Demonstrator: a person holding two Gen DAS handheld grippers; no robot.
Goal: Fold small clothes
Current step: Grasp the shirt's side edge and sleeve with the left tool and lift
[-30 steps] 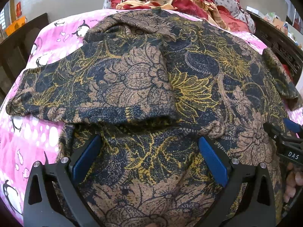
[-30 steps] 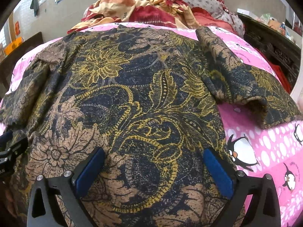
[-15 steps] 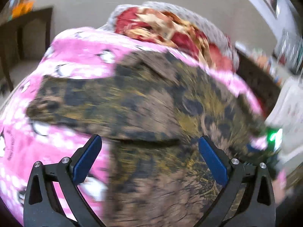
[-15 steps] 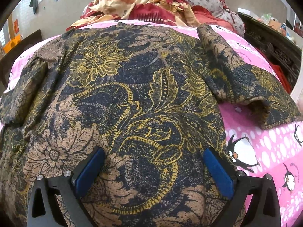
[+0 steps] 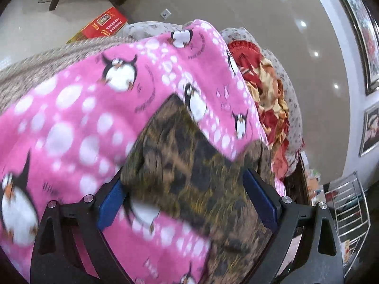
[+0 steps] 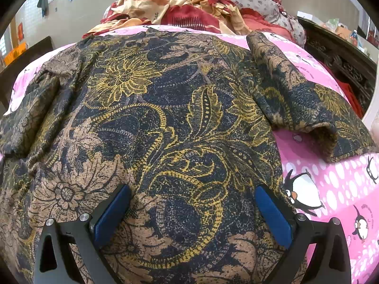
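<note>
Because the patterned shirt [image 6: 165, 123] is soft, thin knit cloth, it should weigh little, drape wherever it is lifted and slide easily over the fleece under it, so I judge a firm pinch on a hem or sleeve end better than a grab at the flat middle. It lies spread across most of the right wrist view, its body filling the centre, 1 sleeve [image 6: 296, 104] angled toward the right edge and the other sleeve [image 5: 187, 151] showing blurred at the centre of the left wrist view. Best holds look like the cuff at the right of the frame, or the sleeve end between the left fingers. The right gripper [image 6: 191, 215] hangs over the lower middle of the shirt, jaws wide, nothing pinched. The left gripper [image 5: 187, 203] is tilted, its jaws wide but closing, the sleeve lying between them and not yet pressed. Under it all is a pink penguin blanket [image 6: 331, 189], which could get caught up with the cloth. A heap of red and cream bedding [image 6: 189, 9] sits at the top of the frame, clear of the shirt.
</note>
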